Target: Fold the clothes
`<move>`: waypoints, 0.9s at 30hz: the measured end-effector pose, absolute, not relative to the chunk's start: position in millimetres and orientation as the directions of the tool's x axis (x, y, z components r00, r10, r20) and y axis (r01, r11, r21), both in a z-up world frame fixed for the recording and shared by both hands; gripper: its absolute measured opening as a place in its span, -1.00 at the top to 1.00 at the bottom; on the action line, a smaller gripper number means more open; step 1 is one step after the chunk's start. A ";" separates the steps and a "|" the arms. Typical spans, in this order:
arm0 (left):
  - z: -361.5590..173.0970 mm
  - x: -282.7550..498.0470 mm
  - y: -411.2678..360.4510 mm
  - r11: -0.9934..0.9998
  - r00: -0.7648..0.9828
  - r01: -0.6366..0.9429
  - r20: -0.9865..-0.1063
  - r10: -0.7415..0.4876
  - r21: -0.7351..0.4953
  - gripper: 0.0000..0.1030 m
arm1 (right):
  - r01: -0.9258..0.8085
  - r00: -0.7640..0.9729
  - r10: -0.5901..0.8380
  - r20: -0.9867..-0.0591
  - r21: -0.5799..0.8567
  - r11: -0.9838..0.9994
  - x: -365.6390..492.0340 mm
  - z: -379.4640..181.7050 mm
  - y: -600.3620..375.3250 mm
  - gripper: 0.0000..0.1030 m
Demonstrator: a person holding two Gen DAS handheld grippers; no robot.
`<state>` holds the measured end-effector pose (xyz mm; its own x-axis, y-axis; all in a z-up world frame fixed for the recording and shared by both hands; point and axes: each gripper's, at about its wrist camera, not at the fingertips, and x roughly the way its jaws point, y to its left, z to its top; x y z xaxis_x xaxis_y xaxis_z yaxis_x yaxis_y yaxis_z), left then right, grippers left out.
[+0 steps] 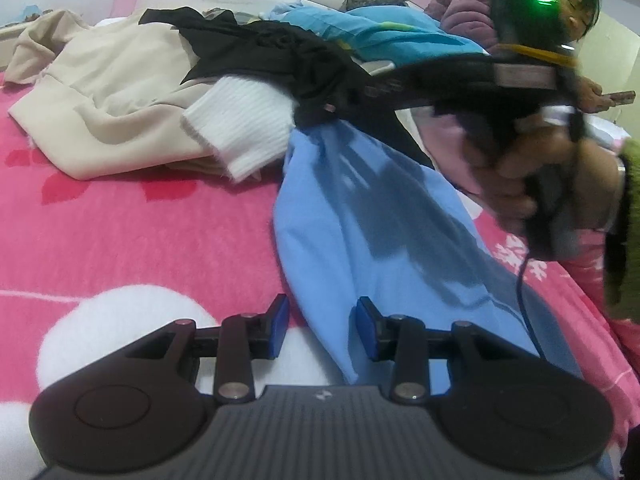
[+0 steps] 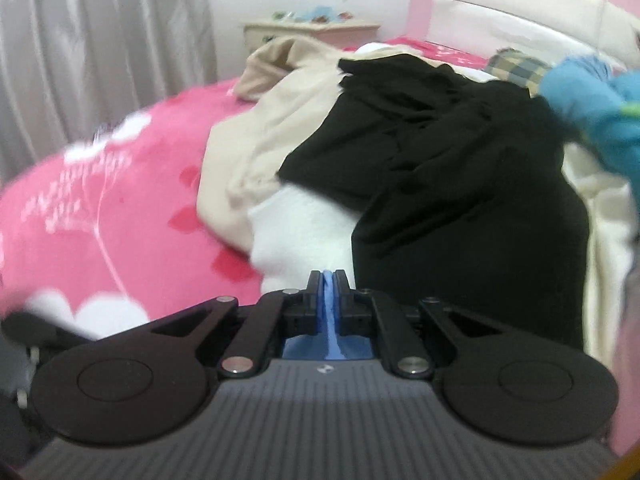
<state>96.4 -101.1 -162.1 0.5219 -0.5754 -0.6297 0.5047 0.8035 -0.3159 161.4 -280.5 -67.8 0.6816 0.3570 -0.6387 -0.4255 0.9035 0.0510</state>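
A light blue garment (image 1: 360,216) hangs stretched from my right gripper (image 1: 320,114) down to the pink bed in the left wrist view. My right gripper (image 2: 329,284) is shut on a pinch of this blue cloth (image 2: 330,320), held above the bed. My left gripper (image 1: 322,320) is open, low over the bed, with its fingers on either side of the garment's lower left edge, not closed on it.
A pile of clothes lies behind: a beige garment (image 1: 112,80), a white ribbed knit (image 1: 240,128), a black garment (image 2: 460,168) and a bright blue one (image 1: 384,32). A pink blanket (image 1: 140,220) covers the bed. A person (image 1: 576,0) lies at the far right.
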 end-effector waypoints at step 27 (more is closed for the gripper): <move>-156.8 123.3 -107.0 0.824 0.559 0.484 -0.620 -0.551 -0.296 0.28 | -0.284 0.491 0.328 -0.807 0.207 0.936 157.2 -61.0 -249.5 0.52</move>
